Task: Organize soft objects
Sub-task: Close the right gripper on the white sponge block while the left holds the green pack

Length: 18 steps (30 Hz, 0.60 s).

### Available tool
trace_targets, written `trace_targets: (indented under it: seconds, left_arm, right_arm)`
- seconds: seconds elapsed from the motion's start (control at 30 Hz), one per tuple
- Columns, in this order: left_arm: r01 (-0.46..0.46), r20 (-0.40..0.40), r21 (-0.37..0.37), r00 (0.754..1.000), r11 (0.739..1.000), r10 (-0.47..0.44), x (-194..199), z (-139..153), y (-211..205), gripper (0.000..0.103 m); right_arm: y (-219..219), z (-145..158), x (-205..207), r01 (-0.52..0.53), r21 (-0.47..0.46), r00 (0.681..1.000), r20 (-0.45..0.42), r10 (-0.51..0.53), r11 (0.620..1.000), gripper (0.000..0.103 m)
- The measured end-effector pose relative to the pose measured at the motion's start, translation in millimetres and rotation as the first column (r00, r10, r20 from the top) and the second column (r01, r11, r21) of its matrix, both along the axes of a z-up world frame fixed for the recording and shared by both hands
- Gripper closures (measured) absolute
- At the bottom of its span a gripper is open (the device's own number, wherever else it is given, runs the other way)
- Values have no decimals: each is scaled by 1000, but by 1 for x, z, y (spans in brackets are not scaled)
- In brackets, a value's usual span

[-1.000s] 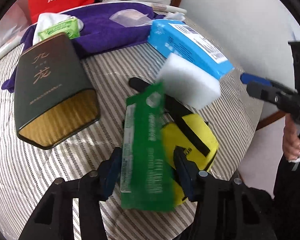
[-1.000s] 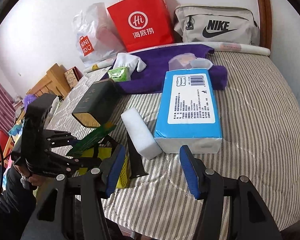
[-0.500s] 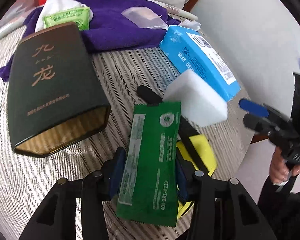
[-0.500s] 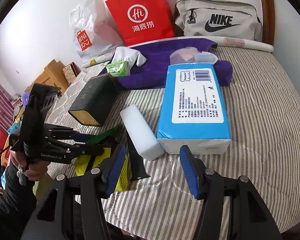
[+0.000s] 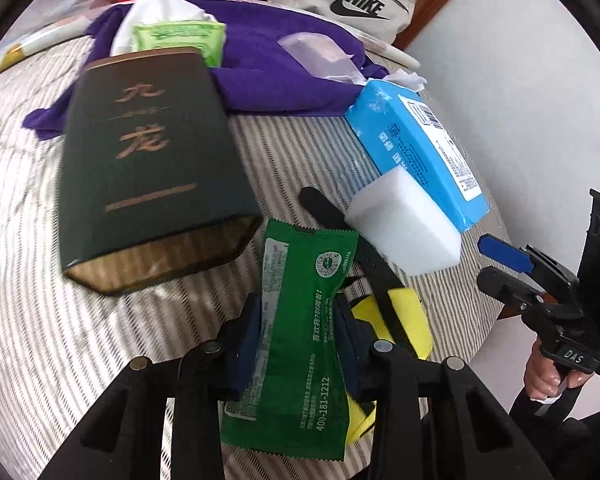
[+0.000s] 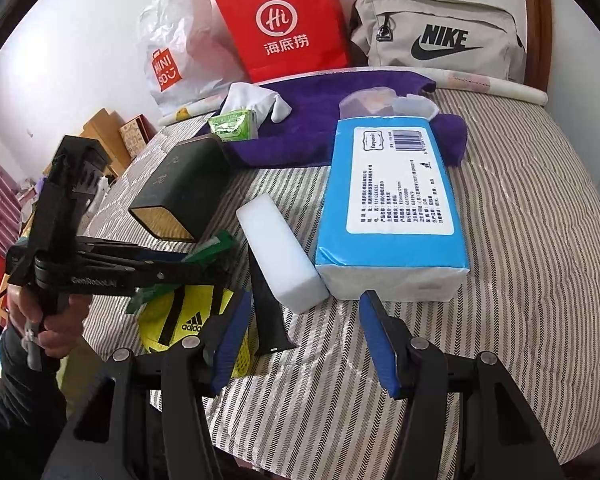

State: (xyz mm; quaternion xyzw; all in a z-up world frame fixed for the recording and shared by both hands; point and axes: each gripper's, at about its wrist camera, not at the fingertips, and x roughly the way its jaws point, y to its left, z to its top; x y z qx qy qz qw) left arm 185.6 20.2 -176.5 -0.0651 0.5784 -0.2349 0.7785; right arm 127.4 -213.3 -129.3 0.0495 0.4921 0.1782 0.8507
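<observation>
Left wrist view, left to right: a dark green rectangular box (image 5: pixel 152 172), rigid, with gold lettering and a gold ribbed end face, lies flat on the striped quilted bed cover (image 5: pixel 40 340). Beyond it a purple terry towel (image 5: pixel 276 80) carries a small light-green wipes pack (image 5: pixel 180 38) and a crumpled white cloth (image 5: pixel 160 8). At centre the left gripper (image 5: pixel 296 340) has its jaws pressed in on a glossy green foil sachet (image 5: pixel 296 344) with crimped, serrated ends; the sachet is pinched at mid-length, stands nearly upright between the dark blue pads, and is lifted clear of the cover. Behind it a yellow mesh fabric item (image 5: pixel 404 316) with black straps lies on the cover. To the right a white foam block (image 5: pixel 404 228), matte and rectangular, rests against the near end of a blue plastic-wrapped tissue pack (image 5: pixel 416 148). At far right the right gripper (image 5: pixel 512 264) shows only in part. Right wrist view, left to right: the left gripper (image 6: pixel 216 256) holds the green sachet (image 6: pixel 212 248) above the yellow item (image 6: pixel 188 316), which bears an adidas mark. The foam block (image 6: pixel 280 252) lies just beside the tissue pack (image 6: pixel 392 204). The right gripper (image 6: pixel 304 340) hangs above the cover with jaws spread wide, gripping nothing, its blue pads (image 6: pixel 228 344) smooth and tapered. A red paper bag (image 6: pixel 284 20) and a grey Nike pouch (image 6: pixel 440 40) stand at the rear.
</observation>
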Motion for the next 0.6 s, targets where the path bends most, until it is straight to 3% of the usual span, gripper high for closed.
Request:
trace_targets:
  seconds: [0.17,0.27,0.4,0.6]
  left_arm:
    - [-40,-26,-23,999,999,40,-14,4,22,70]
    - [-71,11,18,997,997,71,-24,8,30,70]
    - [-105,11,13,994,994,105,-30,9,47,70]
    - [-170,-20,2,985,985,171,-31,-5,66,70]
  right_arm:
    - [11,5,-6,-39,-26,998,42,40,999,47]
    - [17,8,-7,-59,-30,995,74,61,998,47]
    - [26,2,-6,-74,-54,993,88,78,996,47]
    - [33,-12,1,-32,-60,996,86,37,998,56]
